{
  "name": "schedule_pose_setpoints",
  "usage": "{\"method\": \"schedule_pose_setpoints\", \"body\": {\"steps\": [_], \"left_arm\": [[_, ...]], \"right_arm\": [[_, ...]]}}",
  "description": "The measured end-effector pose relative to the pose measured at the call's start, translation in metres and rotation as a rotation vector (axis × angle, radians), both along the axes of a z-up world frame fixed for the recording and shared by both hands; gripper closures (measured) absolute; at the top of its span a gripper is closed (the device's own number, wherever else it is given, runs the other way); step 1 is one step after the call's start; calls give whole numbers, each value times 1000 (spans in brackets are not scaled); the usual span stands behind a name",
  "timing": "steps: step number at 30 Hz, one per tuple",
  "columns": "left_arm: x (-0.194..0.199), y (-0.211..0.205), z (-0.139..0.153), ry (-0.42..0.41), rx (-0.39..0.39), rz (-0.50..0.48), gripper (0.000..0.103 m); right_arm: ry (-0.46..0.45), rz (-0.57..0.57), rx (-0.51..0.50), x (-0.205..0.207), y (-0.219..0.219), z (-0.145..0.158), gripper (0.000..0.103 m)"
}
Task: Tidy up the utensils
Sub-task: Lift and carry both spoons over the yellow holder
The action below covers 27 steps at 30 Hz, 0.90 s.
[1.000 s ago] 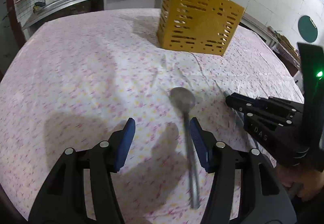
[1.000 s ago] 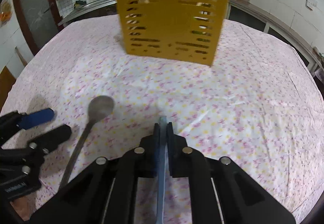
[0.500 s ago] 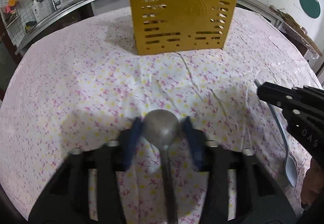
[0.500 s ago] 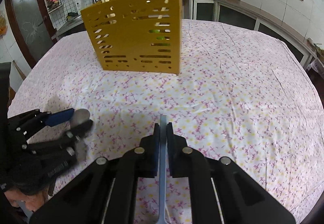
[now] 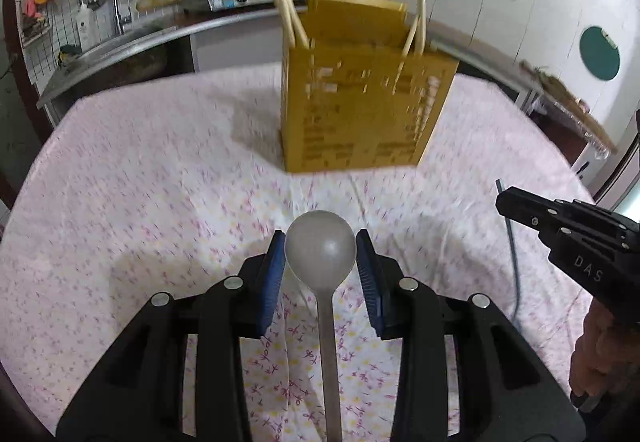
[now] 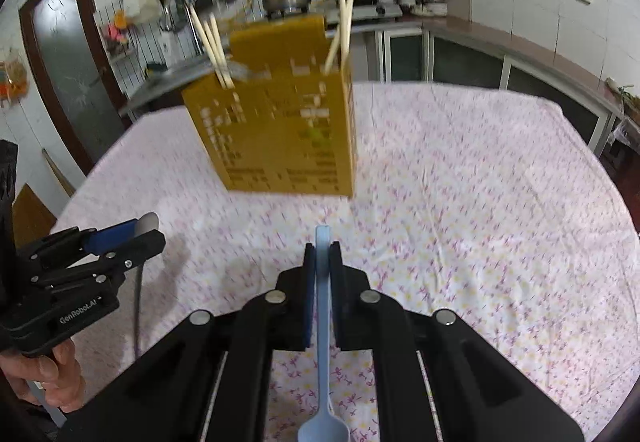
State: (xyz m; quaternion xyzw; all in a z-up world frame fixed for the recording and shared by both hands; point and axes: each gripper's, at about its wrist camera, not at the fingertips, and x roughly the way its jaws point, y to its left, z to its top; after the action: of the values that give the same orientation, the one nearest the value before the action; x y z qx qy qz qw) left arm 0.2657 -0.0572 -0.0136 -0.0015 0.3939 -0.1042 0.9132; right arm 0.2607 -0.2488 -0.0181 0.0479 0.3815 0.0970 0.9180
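1. The left gripper (image 5: 320,262) is clamped on the bowl of a grey metal spoon (image 5: 320,250), blue pads against both sides; its handle runs back toward the camera.
2. Seen from the right wrist view, that gripper's side reads "GenRobot.AI"; a hand (image 6: 52,382) holds its grip at the near left.
3. The right gripper (image 6: 322,262) is closed on the handle of a light blue plastic spoon (image 6: 322,322), bowl nearest the camera. In the left wrist view its body shows "DAS".
4. A yellow slotted utensil holder (image 5: 360,110) stands at the far middle of the floral tablecloth (image 5: 160,182), chopsticks (image 5: 284,10) upright inside.
5. Both spoons are held above the cloth, nearer than the holder.
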Motion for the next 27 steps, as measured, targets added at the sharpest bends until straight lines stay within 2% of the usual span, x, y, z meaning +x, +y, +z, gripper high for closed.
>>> {"method": "schedule_pose_setpoints", "body": {"steps": [7, 15, 27], "left_arm": [[-18, 0, 34, -89, 4, -18, 69], [-34, 4, 55, -150, -9, -4, 68], [-35, 6, 95, -237, -21, -5, 68]], "right_arm": [[-97, -3, 16, -17, -4, 37, 96], [-174, -9, 25, -34, -5, 62, 96], [-278, 0, 10, -47, -5, 103, 96]]}}
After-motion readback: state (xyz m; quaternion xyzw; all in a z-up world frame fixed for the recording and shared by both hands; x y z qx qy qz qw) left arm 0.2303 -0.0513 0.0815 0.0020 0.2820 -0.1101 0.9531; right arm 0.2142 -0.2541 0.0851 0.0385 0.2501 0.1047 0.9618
